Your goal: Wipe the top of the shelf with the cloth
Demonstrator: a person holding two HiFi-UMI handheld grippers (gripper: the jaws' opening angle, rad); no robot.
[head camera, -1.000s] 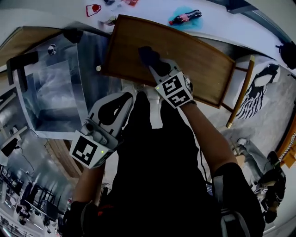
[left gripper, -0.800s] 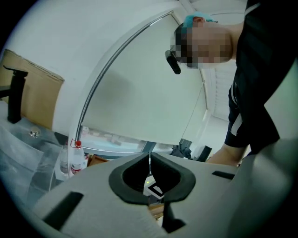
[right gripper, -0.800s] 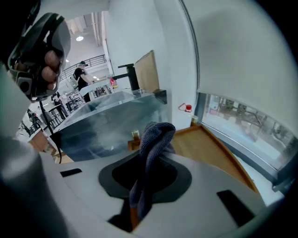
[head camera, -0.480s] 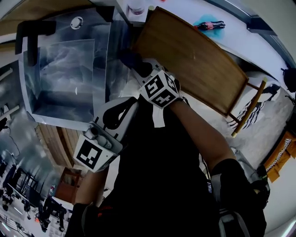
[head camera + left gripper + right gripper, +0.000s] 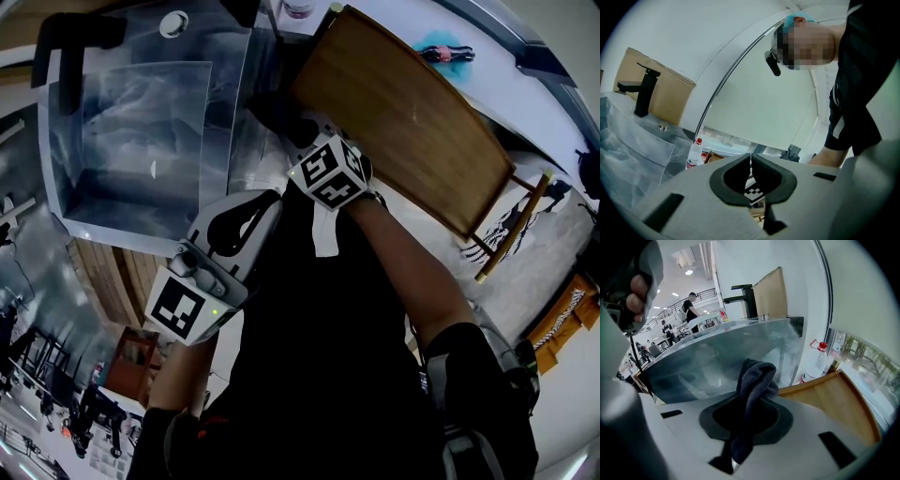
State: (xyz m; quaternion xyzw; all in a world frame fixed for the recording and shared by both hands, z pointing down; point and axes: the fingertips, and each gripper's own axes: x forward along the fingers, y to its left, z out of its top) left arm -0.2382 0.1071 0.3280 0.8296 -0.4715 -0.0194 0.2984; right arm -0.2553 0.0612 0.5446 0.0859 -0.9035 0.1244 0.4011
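Gripping the dark grey cloth (image 5: 754,380), our right gripper (image 5: 298,131) has its jaws clamped on it, the bunched end sticking out past the tips. From the head view the cloth (image 5: 279,112) sits at the corner of the wooden shelf top (image 5: 412,122) nearest the steel sink (image 5: 141,122); we cannot tell whether it touches the wood. In the right gripper view the shelf top (image 5: 834,399) lies to the right of the cloth, and a black faucet (image 5: 743,298) and a water bottle (image 5: 818,359) stand behind it. Our left gripper (image 5: 255,204) is held back near the body, well apart from the shelf, jaws pressed together with nothing between them.
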